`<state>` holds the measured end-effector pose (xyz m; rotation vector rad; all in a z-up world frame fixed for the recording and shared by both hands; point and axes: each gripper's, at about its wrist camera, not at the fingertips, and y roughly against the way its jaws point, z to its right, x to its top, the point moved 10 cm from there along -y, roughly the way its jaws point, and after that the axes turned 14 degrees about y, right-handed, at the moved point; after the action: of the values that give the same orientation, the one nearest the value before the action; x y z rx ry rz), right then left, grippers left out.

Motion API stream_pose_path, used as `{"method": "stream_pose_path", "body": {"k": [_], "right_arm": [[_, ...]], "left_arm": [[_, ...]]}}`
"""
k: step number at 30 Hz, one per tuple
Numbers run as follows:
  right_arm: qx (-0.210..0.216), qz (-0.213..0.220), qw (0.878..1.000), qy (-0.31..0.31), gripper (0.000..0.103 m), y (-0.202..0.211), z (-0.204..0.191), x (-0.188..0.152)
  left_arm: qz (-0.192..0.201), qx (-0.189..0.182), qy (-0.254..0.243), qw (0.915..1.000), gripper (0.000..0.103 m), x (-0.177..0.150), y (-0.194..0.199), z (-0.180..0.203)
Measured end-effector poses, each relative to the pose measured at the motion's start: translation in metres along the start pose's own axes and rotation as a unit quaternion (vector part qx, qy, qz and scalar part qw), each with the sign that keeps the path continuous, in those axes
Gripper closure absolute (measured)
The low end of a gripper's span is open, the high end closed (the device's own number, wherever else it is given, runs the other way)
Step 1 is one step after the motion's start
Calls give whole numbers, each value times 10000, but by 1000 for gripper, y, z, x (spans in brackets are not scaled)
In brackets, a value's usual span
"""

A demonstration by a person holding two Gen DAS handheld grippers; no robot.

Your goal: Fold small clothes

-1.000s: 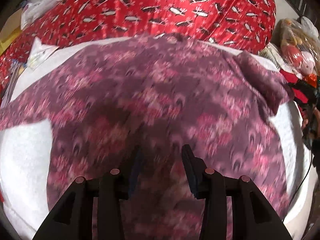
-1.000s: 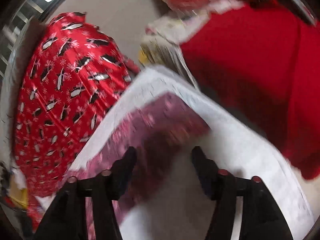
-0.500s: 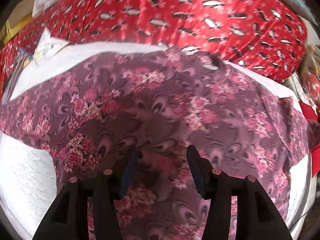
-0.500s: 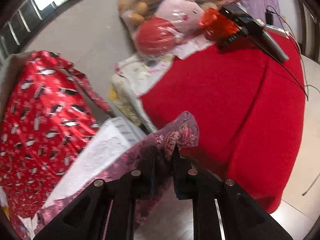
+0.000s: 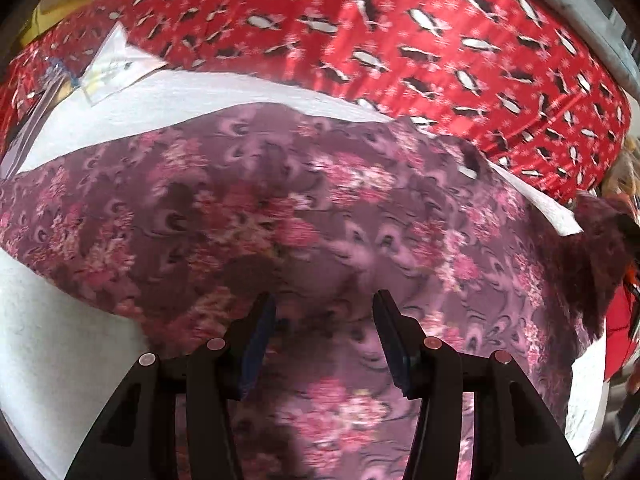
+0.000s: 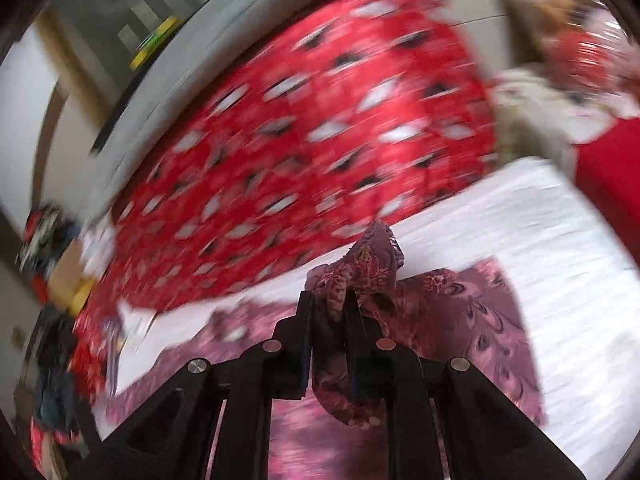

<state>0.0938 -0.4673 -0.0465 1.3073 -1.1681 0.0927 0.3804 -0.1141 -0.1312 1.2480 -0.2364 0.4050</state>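
Right gripper [image 6: 329, 304] pinches a bunched fold of the floral garment [image 6: 460, 312], lifted above the white mat [image 6: 540, 216]. Left gripper [image 5: 324, 312] spread, hovering over the garment's middle; red penguin cloth [image 5: 400, 28] beyond the mat.

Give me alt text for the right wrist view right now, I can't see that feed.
The right gripper is shut on a bunched fold of the purple floral garment, lifting it above the white cloth it lies on. Behind, blurred by motion, is a red penguin-print blanket.
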Motion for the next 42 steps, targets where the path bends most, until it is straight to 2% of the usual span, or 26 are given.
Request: {"method": "stream_pose_path", "body": {"k": [10,12,15,17,19,21,23,25,26,27,28,29,30,33,35,36,38,41,42], "right_arm": [[948,-780,9893,785,89,-83,-179,-65],[1105,-968,9851,891,84,-95,-209,-88],[1214,-1424,9772,999,83,-112,-230,-123],[1312,-1820,9675,1168,79,-112,-241,-152],[1401,-1855,9637,1312,81,-99,-240,-163],[1350,-1789,9653,1340,71,-79,-228,-164],[1222,-1691,9693,1299,66,-62,-209,-160],[1081,-1566,9755,1104,66,-40,-176,-155],[1035,-1534,9774,1018,66,-36,-166,-153],[930,-1459,9811,862,66,-26,-145,-150],[793,-1378,9844,752,66,-17,-126,-147],[697,-1320,9864,683,66,-11,-113,-142],[510,-1180,9903,524,66,0,-87,-133],[111,-873,9961,25,63,20,-31,-117],[-226,-651,9970,-356,59,33,11,-108],[-357,-591,9960,-569,58,34,33,-106],[-386,-688,9935,-816,58,25,48,-107],[-124,-1119,9882,-1038,58,-8,47,-121],[35,-1260,9864,-1054,74,-19,40,-126]], "left_arm": [[-49,-428,475,9979,52,25,25,-41],[-73,-478,665,9966,52,27,27,-45],[-327,-788,688,9940,50,22,23,-40],[-549,-962,677,9915,47,16,18,-33],[-667,-1020,620,9906,41,12,13,-27],[-731,-942,581,9912,33,9,3,-21],[-877,-1054,518,9892,31,5,-9,-11],[-960,-1009,608,9884,32,3,-23,-2],[-820,-956,654,9899,32,7,-29,0],[-574,-857,676,9924,47,13,-31,2],[-388,-777,685,9939,83,18,-34,4],[-363,-760,688,9941,94,20,-35,6],[-339,-785,764,9934,94,23,-34,7],[184,-799,952,9921,94,43,-9,0],[495,-470,856,9940,94,53,3,-8],[470,-416,794,9949,94,54,2,-11],[279,-421,885,9948,94,49,-8,-14],[-13,-107,803,9967,93,40,-30,-19],[-15,-114,811,9966,93,44,-30,-21]]}}
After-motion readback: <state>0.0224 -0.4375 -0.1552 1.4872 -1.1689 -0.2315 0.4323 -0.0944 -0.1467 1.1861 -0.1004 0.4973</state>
